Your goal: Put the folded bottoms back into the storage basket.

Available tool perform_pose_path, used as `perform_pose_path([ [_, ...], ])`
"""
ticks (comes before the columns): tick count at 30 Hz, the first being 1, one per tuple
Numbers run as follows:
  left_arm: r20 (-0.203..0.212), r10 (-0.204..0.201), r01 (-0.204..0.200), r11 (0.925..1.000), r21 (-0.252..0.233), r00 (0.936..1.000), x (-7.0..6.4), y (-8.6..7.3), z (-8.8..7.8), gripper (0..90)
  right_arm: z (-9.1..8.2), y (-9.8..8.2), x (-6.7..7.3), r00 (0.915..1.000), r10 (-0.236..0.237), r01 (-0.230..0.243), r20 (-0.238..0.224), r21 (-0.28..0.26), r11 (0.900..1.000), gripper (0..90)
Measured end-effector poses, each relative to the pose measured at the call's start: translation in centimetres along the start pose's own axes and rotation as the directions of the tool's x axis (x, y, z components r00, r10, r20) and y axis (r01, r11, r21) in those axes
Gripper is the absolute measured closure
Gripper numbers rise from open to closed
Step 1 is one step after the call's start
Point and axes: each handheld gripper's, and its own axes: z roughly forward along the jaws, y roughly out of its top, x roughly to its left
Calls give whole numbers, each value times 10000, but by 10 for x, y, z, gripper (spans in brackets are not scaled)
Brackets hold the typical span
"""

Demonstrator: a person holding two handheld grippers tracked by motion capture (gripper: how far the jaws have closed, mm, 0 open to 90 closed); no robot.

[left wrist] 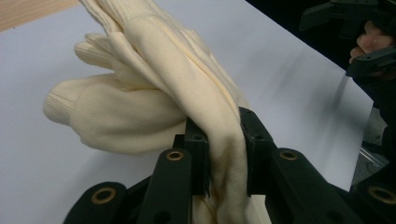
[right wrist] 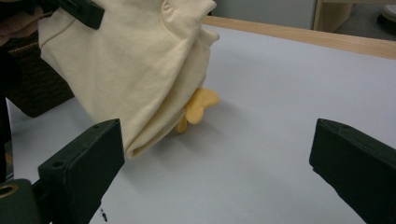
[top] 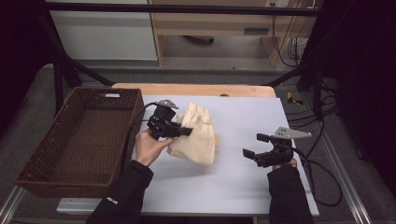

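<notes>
A cream knitted garment lies bunched on the white sheet, partly lifted off it. My left gripper is shut on a fold of this garment, the cloth pinched between the two black pads. In the right gripper view the garment hangs at the upper left, with a small orange-yellow piece showing under its lower edge. My right gripper rests low over the sheet to the right, its jaws wide apart with nothing between them. Its fingers frame bare sheet.
A dark brown wicker basket stands at the left, beside the sheet. The wooden table edge runs along the back. Cables trail off the right side.
</notes>
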Motion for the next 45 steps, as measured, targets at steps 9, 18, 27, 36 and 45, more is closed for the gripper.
perform_pose_path([
  [9,53,24,-25,10000,24,10000,-2,1,-10,758,0,0,0,10000,-7,7,11,16,10000,33],
  [18,87,-3,3,10000,-8,10000,-3,0,-22,758,1,0,0,10000,-19,19,12,27,10000,33],
  [27,50,46,-45,10000,-60,10000,-5,0,-35,758,2,0,0,10000,-18,17,24,67,10000,33],
  [36,34,88,-88,9999,-57,10000,-6,1,-46,759,2,-1,1,10000,-25,25,19,79,10000,33],
  [45,26,101,-101,9999,-54,9999,-7,0,-52,759,2,-1,1,10000,-7,7,2,72,10000,33],
])
